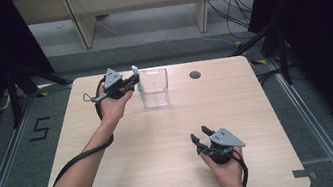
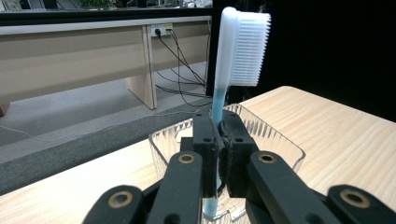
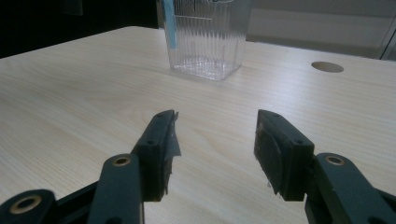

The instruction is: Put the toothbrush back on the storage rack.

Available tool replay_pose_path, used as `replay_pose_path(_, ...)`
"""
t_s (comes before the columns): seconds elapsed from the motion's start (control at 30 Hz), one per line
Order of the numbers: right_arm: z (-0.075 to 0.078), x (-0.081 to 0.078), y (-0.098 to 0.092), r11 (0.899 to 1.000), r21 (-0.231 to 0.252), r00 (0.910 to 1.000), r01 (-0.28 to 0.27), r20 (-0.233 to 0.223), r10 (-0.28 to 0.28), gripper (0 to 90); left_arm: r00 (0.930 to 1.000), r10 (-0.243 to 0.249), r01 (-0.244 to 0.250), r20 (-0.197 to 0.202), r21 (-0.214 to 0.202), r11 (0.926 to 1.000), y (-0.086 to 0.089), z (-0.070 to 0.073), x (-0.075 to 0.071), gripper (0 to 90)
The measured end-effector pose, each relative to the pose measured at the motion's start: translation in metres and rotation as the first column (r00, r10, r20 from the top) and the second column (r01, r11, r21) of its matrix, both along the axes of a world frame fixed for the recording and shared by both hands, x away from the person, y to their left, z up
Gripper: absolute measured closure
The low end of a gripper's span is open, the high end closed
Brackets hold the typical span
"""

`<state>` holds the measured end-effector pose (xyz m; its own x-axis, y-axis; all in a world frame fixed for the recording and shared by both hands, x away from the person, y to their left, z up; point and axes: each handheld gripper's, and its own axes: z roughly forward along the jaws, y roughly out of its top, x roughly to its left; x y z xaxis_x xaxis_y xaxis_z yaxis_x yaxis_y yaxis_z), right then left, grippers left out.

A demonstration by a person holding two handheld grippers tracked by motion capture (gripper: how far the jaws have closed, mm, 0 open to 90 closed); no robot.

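left gripper (image 2: 218, 154) clamps toothbrush (image 2: 236, 51) handle, upright, bristle head up, lower end inside clear ribbed cup (image 1: 154, 87) at table's (image 1: 114, 157) far side. i note right gripper (image 3: 212, 140) jaws apart, empty, near front edge.

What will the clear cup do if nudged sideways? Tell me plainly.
The cup looks like thin clear plastic, so probably light and quick to slide on the smooth table. It stands tall on a narrower base, so a push near the rim may tip it. Its ribbed walls should give some grip.
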<state>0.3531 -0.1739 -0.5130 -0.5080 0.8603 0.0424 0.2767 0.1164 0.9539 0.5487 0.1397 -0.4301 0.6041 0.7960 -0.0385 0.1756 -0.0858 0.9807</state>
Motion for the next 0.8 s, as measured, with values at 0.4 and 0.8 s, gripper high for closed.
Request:
replay_pose_path(0.4,0.0003,-0.0019,0.0017,1.0,-0.001,0.9995,0.023,-0.023,-0.023,48.7,0.9994,-0.001,0.002,-0.035,0.008,1.0,0.0024,-0.0055,0.0005,85.4)
replay_pose_path(0.8,-0.0025,0.0009,0.0026,1.0,0.004,0.9999,0.0,-0.012,0.0,48.5,0.998,0.004,-0.003,-0.063,0.014,0.9999,0.0033,-0.0093,0.0004,85.4)
